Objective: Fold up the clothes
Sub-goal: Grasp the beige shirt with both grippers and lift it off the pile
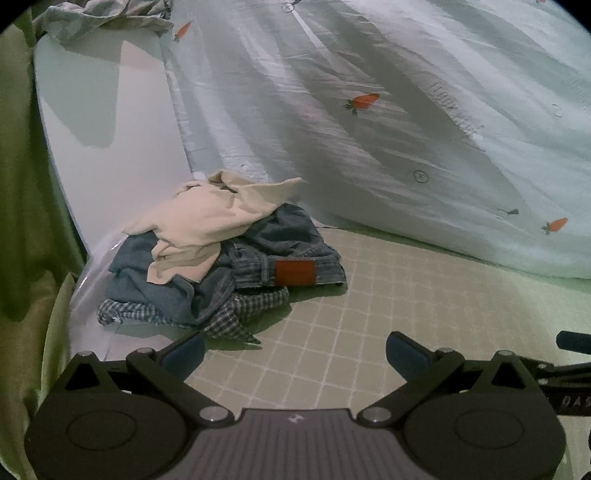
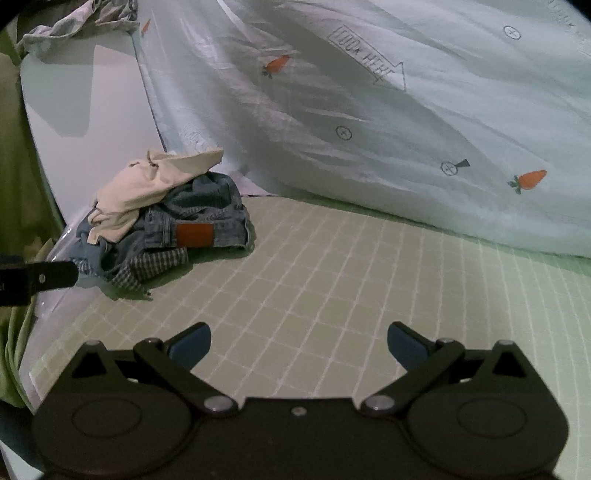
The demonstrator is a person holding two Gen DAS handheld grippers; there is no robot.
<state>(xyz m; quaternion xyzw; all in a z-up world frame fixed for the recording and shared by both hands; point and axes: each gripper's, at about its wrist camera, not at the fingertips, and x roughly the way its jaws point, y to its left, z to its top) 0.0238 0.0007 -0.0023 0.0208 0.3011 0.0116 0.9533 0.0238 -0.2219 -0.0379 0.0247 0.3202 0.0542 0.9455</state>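
Nearest in each wrist view is a black gripper with blue-padded fingers: the left gripper and the right gripper both have their tongs spread wide, nothing between them, above a pale green mat printed with a white grid of squares. The mat looks flat and smooth. Farther on and to the left lies the clothes pile, a loose crumpled heap resting at the mat's left edge and partly on a glossy white surface beside it. At the bottom of the heap is a checked cloth in a small blue-and-white weave, its corner poking toward the near side. Over it sit the jeans, heavy blue denim bunched up with the waistband facing the cameras and a rust-brown rectangular patch on it; the waistband runs left to right. On top, toward the far left, is a soft cream garment, rumpled, one flap pointing right. No container holds any of it. Behind the pile and across the far right rises a pale, wrinkled quilt printed with orange carrots and small circle marks. At the far left corner lies another crumpled patterned fabric. Green cloth hangs along the left edge.
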